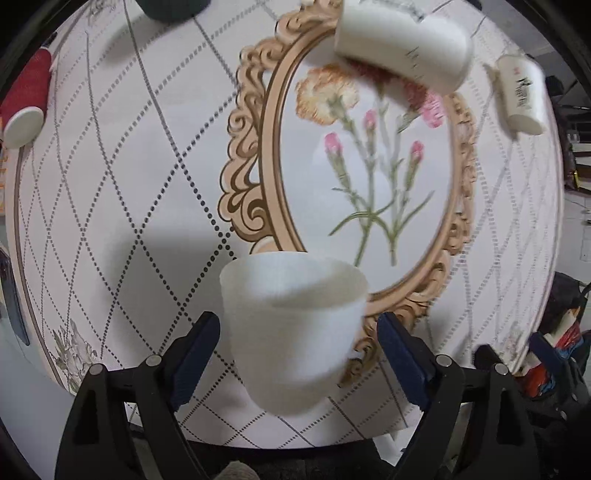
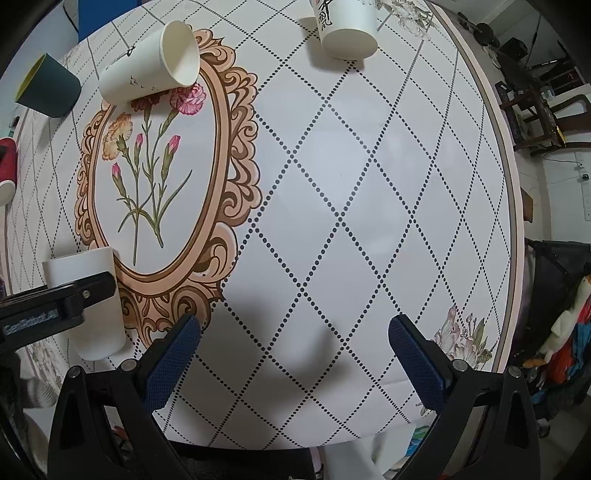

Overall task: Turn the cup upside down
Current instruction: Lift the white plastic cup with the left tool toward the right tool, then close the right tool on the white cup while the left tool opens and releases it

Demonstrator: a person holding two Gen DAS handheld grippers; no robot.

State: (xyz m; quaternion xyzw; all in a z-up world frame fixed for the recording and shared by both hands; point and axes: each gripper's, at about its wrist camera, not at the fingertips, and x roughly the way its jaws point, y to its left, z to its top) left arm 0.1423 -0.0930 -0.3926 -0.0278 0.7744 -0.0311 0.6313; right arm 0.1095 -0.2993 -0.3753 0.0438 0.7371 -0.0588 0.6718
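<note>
A plain white cup [image 1: 293, 328] stands between the fingers of my left gripper [image 1: 297, 354], mouth up, slightly blurred. The jaws stand wide on either side of it, with small gaps to the cup's walls. In the right wrist view the same cup [image 2: 94, 306] stands upright at the left on the table, with the left gripper's finger [image 2: 62, 302] across its side. My right gripper [image 2: 293, 354] is open and empty above bare tablecloth at the near edge.
A round table [image 2: 369, 166] has a flower-and-frame print. A white paper cup [image 2: 147, 70] lies on its side, another white printed cup [image 2: 347, 29] stands inverted at the back, a dark green cup [image 2: 50, 88] and a red cup [image 2: 7, 166] sit at the left.
</note>
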